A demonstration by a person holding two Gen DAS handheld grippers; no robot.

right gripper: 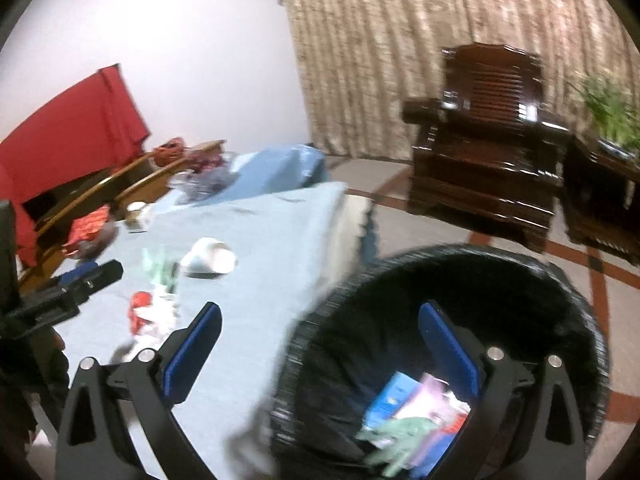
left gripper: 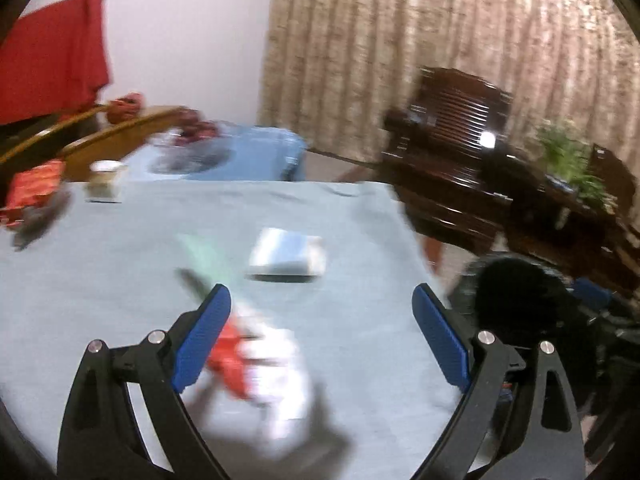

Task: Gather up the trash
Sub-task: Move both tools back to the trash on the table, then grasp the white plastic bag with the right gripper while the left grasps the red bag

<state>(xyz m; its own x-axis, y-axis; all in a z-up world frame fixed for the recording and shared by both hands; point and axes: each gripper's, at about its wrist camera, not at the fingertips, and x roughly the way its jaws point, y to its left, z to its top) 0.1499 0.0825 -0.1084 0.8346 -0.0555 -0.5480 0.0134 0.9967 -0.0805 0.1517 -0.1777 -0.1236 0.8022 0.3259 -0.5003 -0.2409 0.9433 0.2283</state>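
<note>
Left gripper hangs wide open over the blue tablecloth, a blurred red-and-white wrapper between its fingers at lower centre, touching neither. Beyond lies a pale blue packet. Only the right wrist view looks into the black-lined trash bin: right gripper, fingers spread, with discarded packets showing at lower right. Far back, a dark wooden armchair.

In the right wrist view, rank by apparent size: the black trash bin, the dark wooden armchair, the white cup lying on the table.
1. black trash bin, though it sits closest to the camera, which inflates it.
2. dark wooden armchair.
3. white cup, on its side on the blue tablecloth.
</note>
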